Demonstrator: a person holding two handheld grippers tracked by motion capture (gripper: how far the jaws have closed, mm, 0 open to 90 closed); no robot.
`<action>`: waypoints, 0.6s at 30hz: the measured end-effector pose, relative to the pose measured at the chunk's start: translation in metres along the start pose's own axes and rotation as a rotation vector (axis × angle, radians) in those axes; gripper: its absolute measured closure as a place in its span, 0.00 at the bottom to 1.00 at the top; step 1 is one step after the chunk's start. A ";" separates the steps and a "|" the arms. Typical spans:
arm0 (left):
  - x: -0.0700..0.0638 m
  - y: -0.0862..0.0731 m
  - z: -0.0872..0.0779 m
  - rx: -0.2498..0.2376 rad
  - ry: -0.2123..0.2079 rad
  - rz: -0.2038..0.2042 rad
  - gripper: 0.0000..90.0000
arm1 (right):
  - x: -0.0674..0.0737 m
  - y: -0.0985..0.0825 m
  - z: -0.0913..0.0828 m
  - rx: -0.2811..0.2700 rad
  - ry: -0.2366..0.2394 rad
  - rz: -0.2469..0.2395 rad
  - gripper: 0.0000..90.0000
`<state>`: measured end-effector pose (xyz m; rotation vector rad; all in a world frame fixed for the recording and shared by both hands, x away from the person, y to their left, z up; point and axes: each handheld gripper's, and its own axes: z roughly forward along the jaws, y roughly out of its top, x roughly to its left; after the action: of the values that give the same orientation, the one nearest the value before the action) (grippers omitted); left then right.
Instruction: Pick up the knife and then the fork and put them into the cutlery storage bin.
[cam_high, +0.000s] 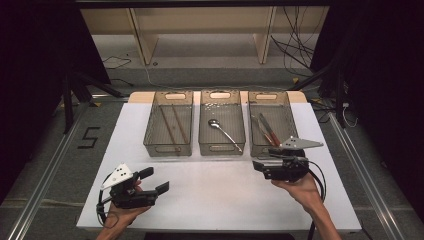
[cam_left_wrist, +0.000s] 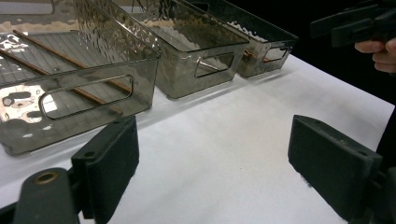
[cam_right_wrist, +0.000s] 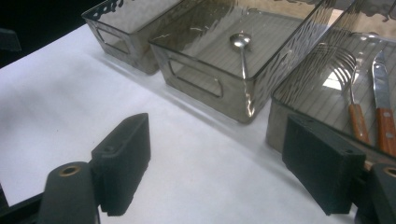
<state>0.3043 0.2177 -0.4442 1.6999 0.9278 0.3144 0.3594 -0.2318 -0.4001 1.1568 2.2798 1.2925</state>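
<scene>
Three smoky clear bins stand in a row across the white table. The left bin (cam_high: 168, 148) holds two brown chopsticks (cam_high: 172, 127), the middle bin (cam_high: 221, 148) a metal spoon (cam_high: 225, 131), and the right bin (cam_high: 267, 95) a wooden-handled fork and knife (cam_high: 267, 129). My left gripper (cam_high: 156, 180) rests near the table's front left, open, with bare table between its jaws (cam_left_wrist: 210, 163). My right gripper (cam_high: 256, 164) hovers just in front of the right bin, open and holding nothing (cam_right_wrist: 215, 163). In the right gripper view the spoon (cam_right_wrist: 241, 46), fork (cam_right_wrist: 348, 88) and knife (cam_right_wrist: 383, 102) lie ahead.
White table surface (cam_high: 215, 190) stretches between the bins and the front edge. Behind the table sit wooden shelf legs and loose cables on the floor. A black "5" mark lies on the floor at the left. Metal rails run along both sides.
</scene>
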 end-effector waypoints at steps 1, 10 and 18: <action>0.000 0.000 0.000 -0.001 0.001 0.000 0.18 | 0.001 -0.003 -0.001 -0.003 0.002 0.003 0.27; 0.000 0.000 0.001 0.005 -0.005 -0.003 0.18 | 0.008 -0.025 -0.004 -0.043 0.015 0.007 0.25; 0.000 0.000 0.001 0.009 -0.009 -0.002 0.18 | 0.013 -0.043 -0.005 -0.066 0.013 -0.007 0.24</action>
<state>0.3049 0.2173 -0.4445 1.7071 0.9249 0.3017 0.3266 -0.2373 -0.4300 1.1212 2.2303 1.3659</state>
